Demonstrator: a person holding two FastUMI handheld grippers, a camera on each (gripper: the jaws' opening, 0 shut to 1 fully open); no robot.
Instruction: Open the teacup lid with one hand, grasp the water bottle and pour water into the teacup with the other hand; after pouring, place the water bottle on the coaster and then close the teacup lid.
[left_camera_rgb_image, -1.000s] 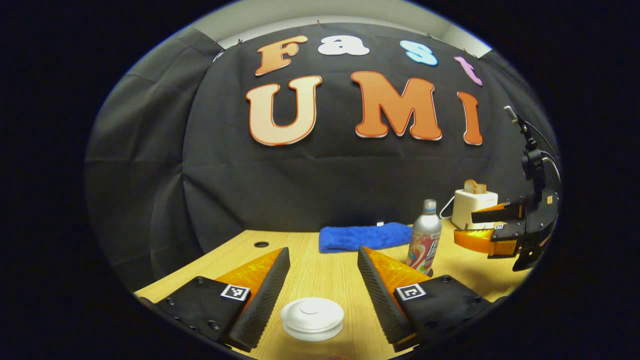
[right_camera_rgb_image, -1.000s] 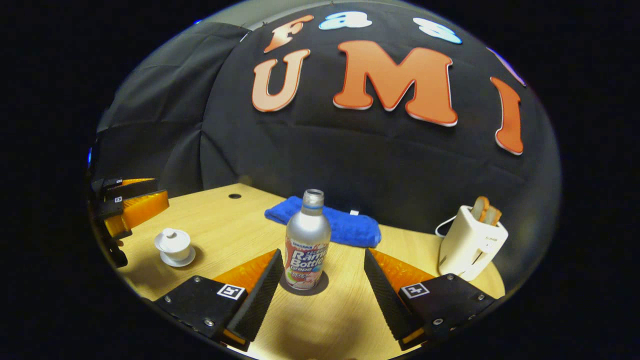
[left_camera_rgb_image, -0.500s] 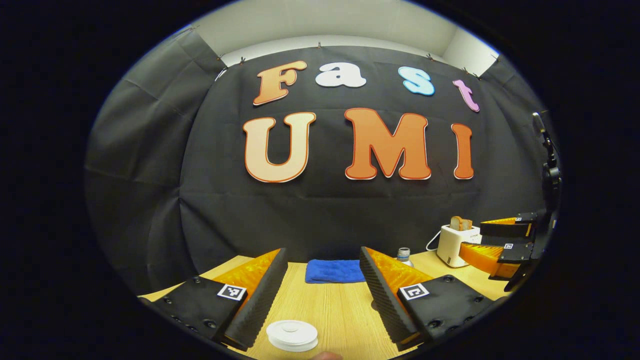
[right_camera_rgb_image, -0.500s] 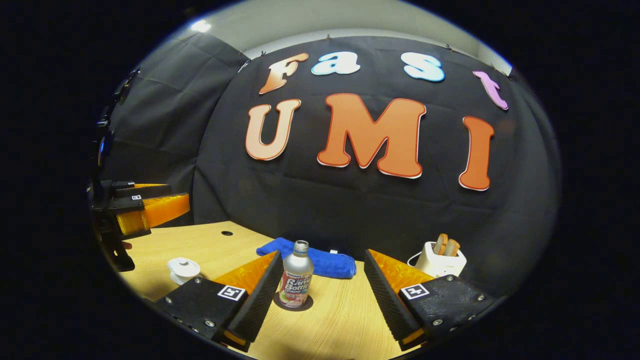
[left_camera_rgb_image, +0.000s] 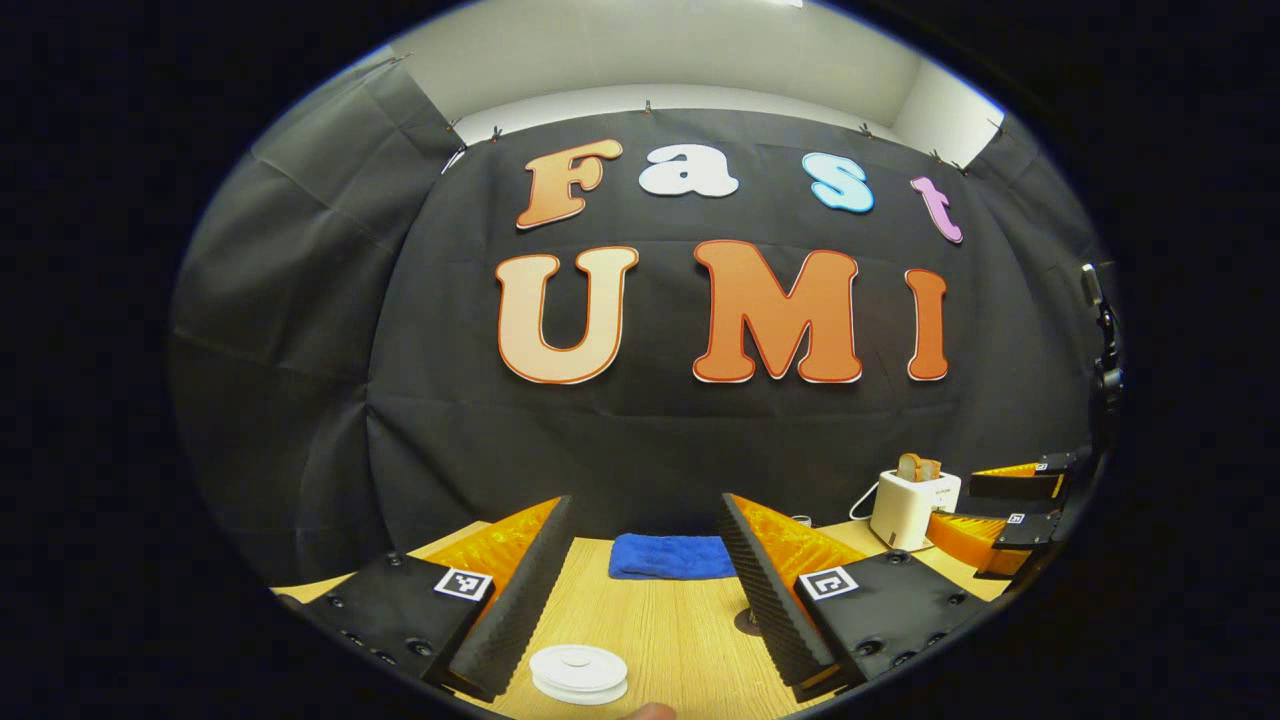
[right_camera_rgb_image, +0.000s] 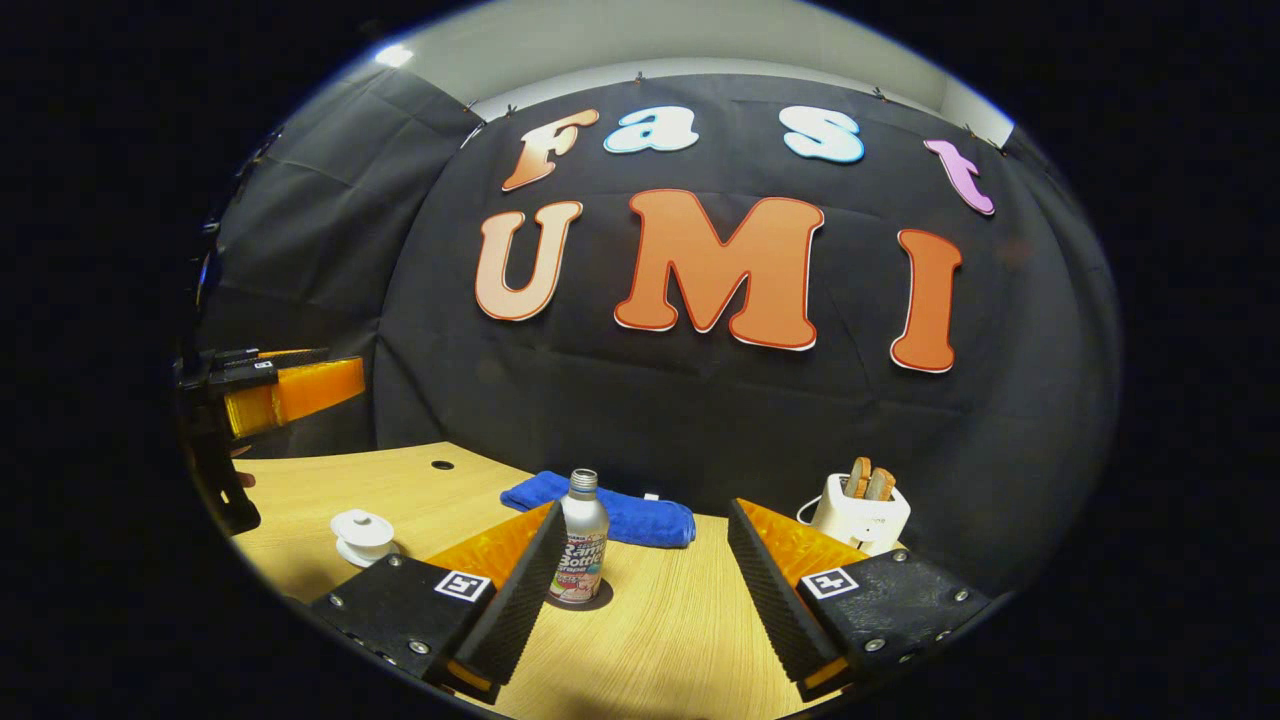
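Note:
The white lidded teacup (left_camera_rgb_image: 579, 672) sits on its saucer on the wooden table, low between my left gripper's fingers. My left gripper (left_camera_rgb_image: 646, 505) is open, raised above and behind the cup, touching nothing. In the right gripper view the silver water bottle (right_camera_rgb_image: 580, 540) stands upright on a dark round coaster (right_camera_rgb_image: 584, 604), just beyond my right gripper (right_camera_rgb_image: 646, 510), which is open with nothing between its fingers. The teacup (right_camera_rgb_image: 362, 535) stands left of the bottle, lid on. The left gripper (right_camera_rgb_image: 335, 368) hovers at the far left above the cup.
A folded blue towel (right_camera_rgb_image: 610, 515) lies behind the bottle by the black cloth wall. A white toaster (right_camera_rgb_image: 860, 512) with bread slices stands at the back right, its cord trailing. The wooden table (right_camera_rgb_image: 660, 640) has a cable hole (right_camera_rgb_image: 440, 465) at the back left.
Both grippers have drawn back and tilted up, so the cup and the bottle look smaller and lower. Both stayed open. The cup, bottle and coaster have not moved.

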